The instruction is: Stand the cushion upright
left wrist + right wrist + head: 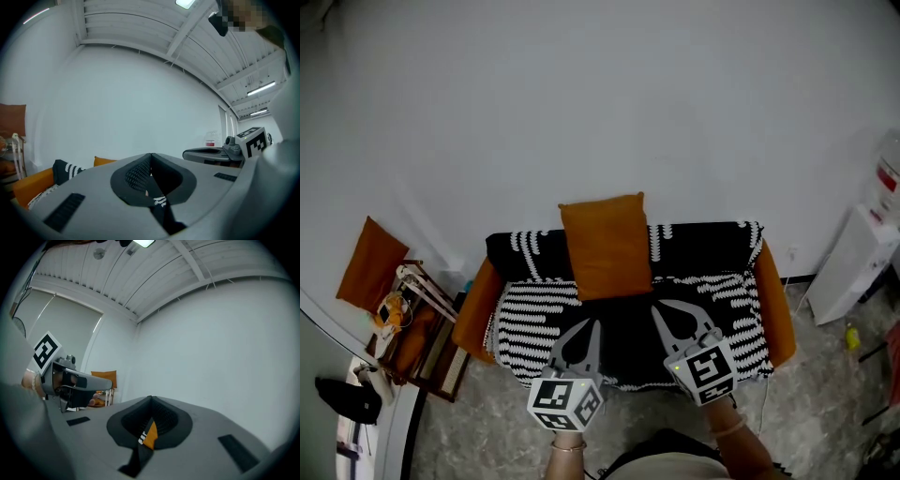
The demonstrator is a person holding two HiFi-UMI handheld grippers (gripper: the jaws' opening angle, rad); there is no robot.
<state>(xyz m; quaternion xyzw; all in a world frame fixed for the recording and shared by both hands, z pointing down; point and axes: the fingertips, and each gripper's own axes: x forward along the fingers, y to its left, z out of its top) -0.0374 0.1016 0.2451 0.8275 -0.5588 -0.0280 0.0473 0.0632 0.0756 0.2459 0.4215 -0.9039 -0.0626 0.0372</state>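
Note:
The orange cushion (607, 244) stands upright against the back of the sofa (776, 309), which is orange under a black-and-white striped throw (534, 314). Both grippers hover over the seat in front of the cushion, apart from it. My left gripper (596, 322) is shut with nothing in it, and so is my right gripper (656, 308). In the left gripper view the jaws (151, 155) meet, with an orange edge of the cushion (104, 161) behind them. In the right gripper view a sliver of the cushion (151, 437) shows below the shut jaws (151, 398).
A second orange cushion (370, 262) leans on the wall at the left, above a wooden rack (417, 323) with small things on it. A white appliance (861, 267) stands at the right of the sofa. A dark object (347, 398) lies on the floor at the left.

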